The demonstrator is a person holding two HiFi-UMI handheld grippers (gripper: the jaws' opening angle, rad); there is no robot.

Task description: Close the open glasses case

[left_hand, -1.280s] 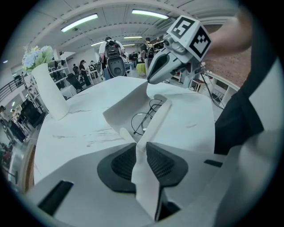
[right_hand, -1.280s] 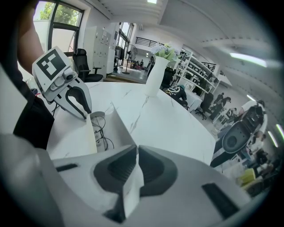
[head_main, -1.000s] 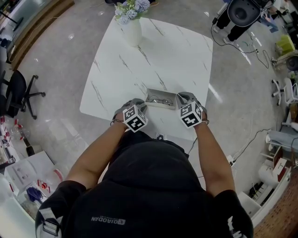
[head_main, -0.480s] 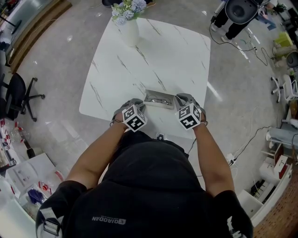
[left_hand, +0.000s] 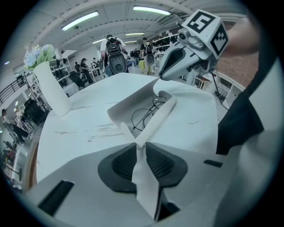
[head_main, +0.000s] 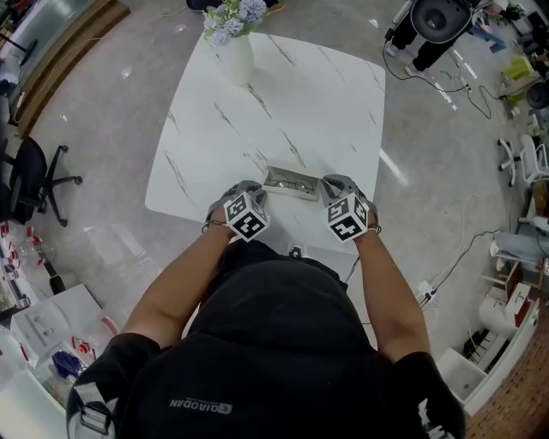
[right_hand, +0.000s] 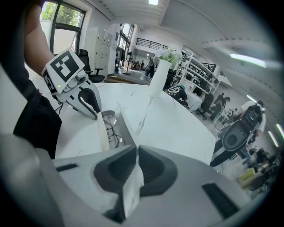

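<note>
The white glasses case (head_main: pixel 290 182) lies near the front edge of the marble table (head_main: pixel 326 94), between my two grippers. Dark-rimmed glasses (left_hand: pixel 145 113) lie inside it. My left gripper (left_hand: pixel 141 145) is shut on the left end of the case's thin white flap (left_hand: pixel 155 119). My right gripper (right_hand: pixel 136 150) is shut on the flap's right end. The flap stands raised along the near side of the case. Each gripper shows in the other's view: the right gripper (left_hand: pixel 165 73) at the case's far end, the left gripper (right_hand: pixel 91 107) likewise. In the head view the left gripper (head_main: pixel 256 196) and right gripper (head_main: pixel 329 186) flank the case.
A white vase with pale flowers (head_main: pixel 238 53) stands at the table's far edge. A black office chair (head_main: pixel 30 171) is on the floor to the left. Cables and equipment (head_main: pixel 446 26) sit beyond the table's right corner. The person's torso is close to the front edge.
Both grippers have moved slightly away from the body with the flap, and the case's opening looks narrower than a second ago.
</note>
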